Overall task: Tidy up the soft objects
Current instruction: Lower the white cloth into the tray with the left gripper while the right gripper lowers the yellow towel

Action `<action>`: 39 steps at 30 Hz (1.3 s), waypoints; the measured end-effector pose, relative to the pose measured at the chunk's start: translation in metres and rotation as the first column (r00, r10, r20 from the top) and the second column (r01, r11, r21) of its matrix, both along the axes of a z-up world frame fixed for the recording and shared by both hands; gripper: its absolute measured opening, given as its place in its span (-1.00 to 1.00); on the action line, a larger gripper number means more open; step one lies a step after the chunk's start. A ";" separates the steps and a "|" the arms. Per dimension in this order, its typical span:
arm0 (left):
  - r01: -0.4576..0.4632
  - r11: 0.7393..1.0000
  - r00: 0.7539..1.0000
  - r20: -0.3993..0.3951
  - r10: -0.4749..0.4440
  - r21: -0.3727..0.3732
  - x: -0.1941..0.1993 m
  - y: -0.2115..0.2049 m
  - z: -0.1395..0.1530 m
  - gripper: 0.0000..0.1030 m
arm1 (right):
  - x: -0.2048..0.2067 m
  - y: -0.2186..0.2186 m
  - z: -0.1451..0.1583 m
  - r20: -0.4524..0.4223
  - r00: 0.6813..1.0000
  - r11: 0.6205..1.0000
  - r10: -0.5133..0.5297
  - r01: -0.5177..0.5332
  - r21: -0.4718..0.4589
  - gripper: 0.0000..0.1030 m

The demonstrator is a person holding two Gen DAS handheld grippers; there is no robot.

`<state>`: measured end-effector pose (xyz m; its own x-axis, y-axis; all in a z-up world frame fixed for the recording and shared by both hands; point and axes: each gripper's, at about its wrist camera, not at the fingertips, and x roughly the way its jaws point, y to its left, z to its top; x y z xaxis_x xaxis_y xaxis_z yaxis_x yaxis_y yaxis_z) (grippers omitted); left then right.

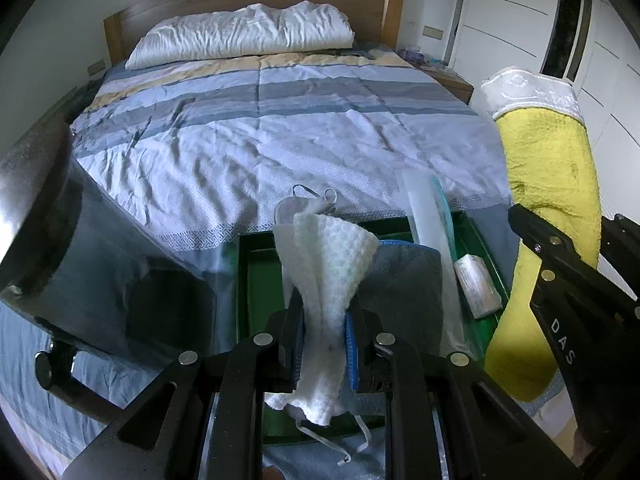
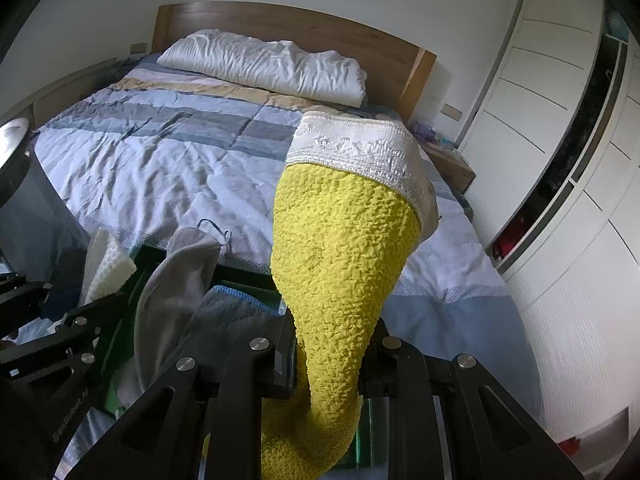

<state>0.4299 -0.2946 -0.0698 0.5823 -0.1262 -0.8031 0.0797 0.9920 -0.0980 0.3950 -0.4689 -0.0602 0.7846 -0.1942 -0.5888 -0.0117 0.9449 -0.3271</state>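
Note:
My left gripper (image 1: 324, 320) is shut on a white waffle cloth (image 1: 332, 248) that fans upward from the jaws. A grey face mask (image 2: 180, 264) with ear loops stands up with it. Below them a green tray (image 1: 256, 280) holds a grey towel with blue edging (image 1: 404, 276). My right gripper (image 2: 330, 360) is shut on a yellow towel with a white lace border (image 2: 344, 256), which stands up from the jaws over the tray's right side. In the left wrist view the yellow towel (image 1: 552, 168) and the right gripper's fingers (image 1: 540, 236) show at the right.
The tray lies on the near end of a bed with a striped blue, grey and yellow quilt (image 1: 280, 128) and a white pillow (image 1: 240, 36). A tissue packet (image 1: 478, 288) and a clear plastic lid (image 1: 428, 216) sit in the tray. White wardrobe doors (image 2: 560, 120) stand right; a dark glossy object (image 1: 80, 240) stands left.

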 end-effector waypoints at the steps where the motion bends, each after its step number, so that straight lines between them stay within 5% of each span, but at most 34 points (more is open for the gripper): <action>1: -0.002 1.000 1.000 0.000 0.002 0.002 0.000 -0.001 -0.001 -0.73 | 0.002 0.000 0.000 -0.001 1.000 1.000 0.000 0.000 -0.001 -0.62; 39: -0.069 0.998 0.996 -0.050 0.070 0.013 0.021 -0.004 -0.041 -0.72 | 0.053 0.000 -0.065 -0.096 0.995 0.994 0.031 -0.040 -0.101 -0.60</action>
<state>0.4507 -0.2984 -0.1108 0.5479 -0.0778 -0.8329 0.0057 0.9960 -0.0893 0.4478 -0.4691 -0.1252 0.7339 -0.2304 -0.6390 -0.0801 0.9048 -0.4182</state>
